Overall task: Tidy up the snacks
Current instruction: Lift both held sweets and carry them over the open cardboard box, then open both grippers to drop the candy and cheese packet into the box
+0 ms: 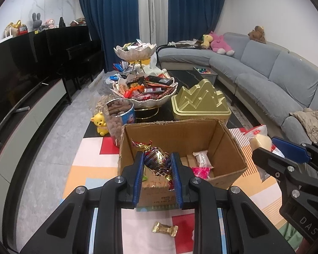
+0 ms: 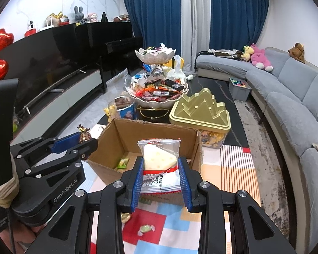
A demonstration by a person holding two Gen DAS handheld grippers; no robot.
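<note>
A right hand-held gripper fills the lower centre, its blue-padded jaws pressed against a clear packet holding a pale wedge-shaped cake, red and white printed at its lower end. The packet hangs above the near edge of an open cardboard box. Inside the box, to the left, lies a small green wrapped snack. Left of the box, the left hand-held gripper pinches what looks like a gold foil candy. Just behind the box, to the right, sits a gold tin with a mountain-shaped lid; behind it, left, a tiered snack stand. In front of the box, a green wrapped candy lies on the bench's colourful cloth.
</note>
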